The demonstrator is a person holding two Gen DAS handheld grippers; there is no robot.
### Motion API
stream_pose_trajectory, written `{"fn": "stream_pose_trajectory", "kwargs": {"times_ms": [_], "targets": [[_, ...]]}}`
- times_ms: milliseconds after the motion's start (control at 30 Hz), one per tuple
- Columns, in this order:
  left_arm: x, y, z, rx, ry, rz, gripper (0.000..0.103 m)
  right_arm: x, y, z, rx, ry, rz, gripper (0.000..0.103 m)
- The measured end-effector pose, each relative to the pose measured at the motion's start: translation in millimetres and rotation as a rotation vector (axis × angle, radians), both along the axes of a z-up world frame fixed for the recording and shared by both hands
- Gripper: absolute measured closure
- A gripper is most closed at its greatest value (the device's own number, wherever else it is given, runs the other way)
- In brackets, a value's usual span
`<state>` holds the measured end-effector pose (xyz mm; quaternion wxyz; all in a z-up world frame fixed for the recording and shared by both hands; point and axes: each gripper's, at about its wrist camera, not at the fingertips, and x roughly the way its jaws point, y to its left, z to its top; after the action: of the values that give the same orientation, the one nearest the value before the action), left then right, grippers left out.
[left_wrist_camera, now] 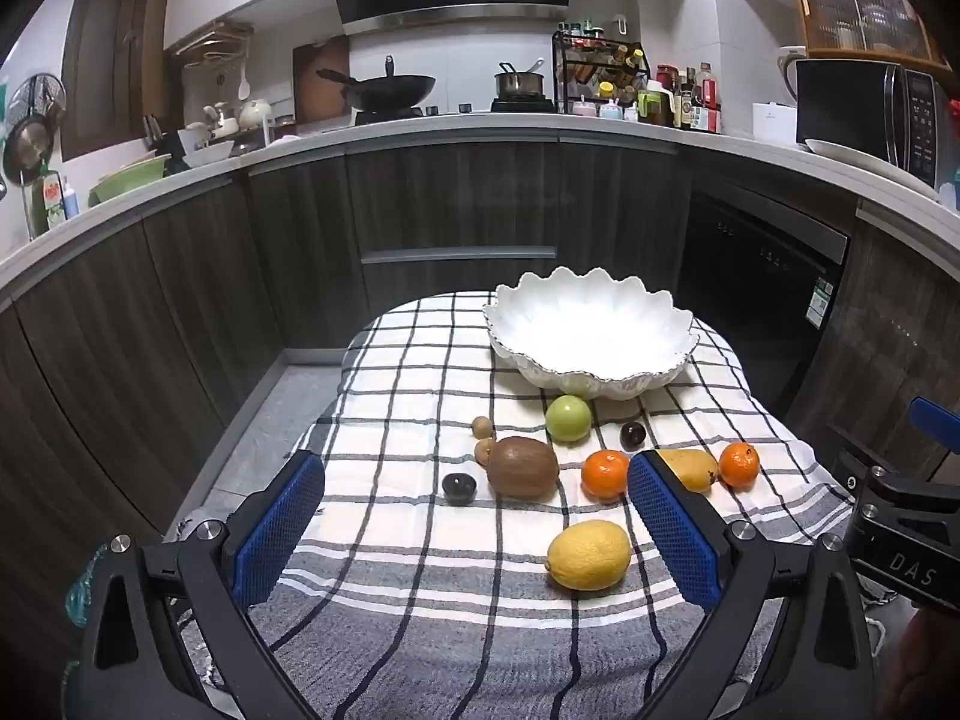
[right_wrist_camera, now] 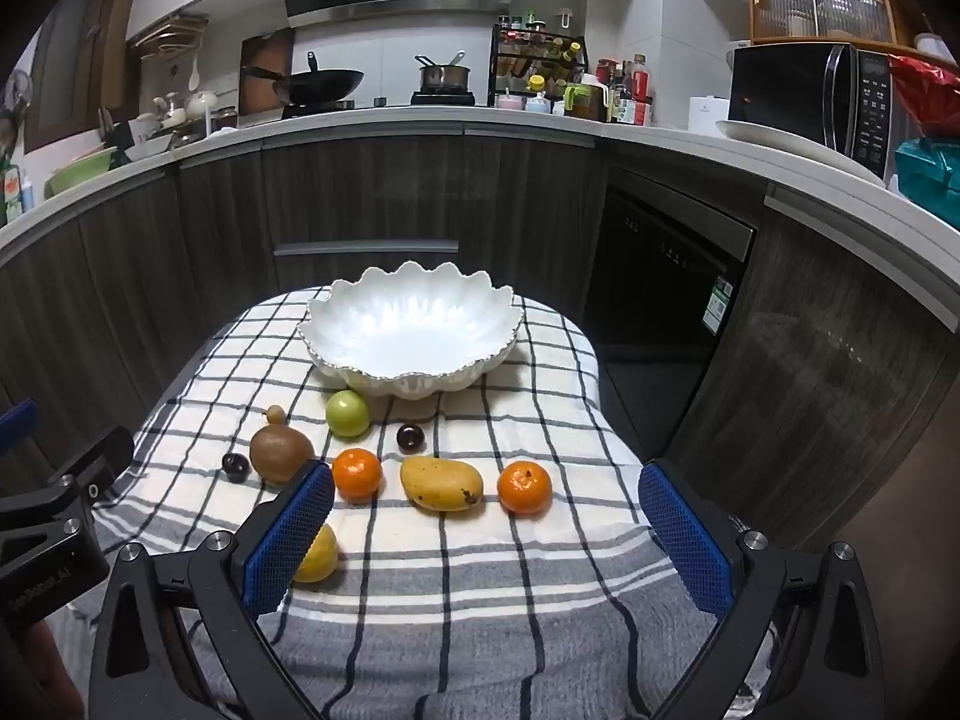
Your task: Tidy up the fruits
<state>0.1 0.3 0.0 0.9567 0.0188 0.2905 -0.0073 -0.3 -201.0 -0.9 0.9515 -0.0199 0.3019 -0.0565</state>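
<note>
Both grippers (left_wrist_camera: 474, 531) (right_wrist_camera: 486, 537) gape empty; right one's finger half-hides lemon (right_wrist_camera: 318, 555).

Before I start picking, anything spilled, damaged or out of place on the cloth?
Nothing stands out. The white bowl sits upright and empty, and the fruits lie loose on the checked cloth in front of it.
</note>
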Motion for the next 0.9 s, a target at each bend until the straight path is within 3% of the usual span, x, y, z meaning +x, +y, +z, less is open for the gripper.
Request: {"fn": "stream_pose_trajectory", "kwargs": {"times_ms": [900], "targets": [[-0.8, -3.5, -3.5, 0.003, -0.009, -0.004, 0.0, 0.3, -0.3, -0.6, 0.003, -0.002, -0.001, 0.0]]}}
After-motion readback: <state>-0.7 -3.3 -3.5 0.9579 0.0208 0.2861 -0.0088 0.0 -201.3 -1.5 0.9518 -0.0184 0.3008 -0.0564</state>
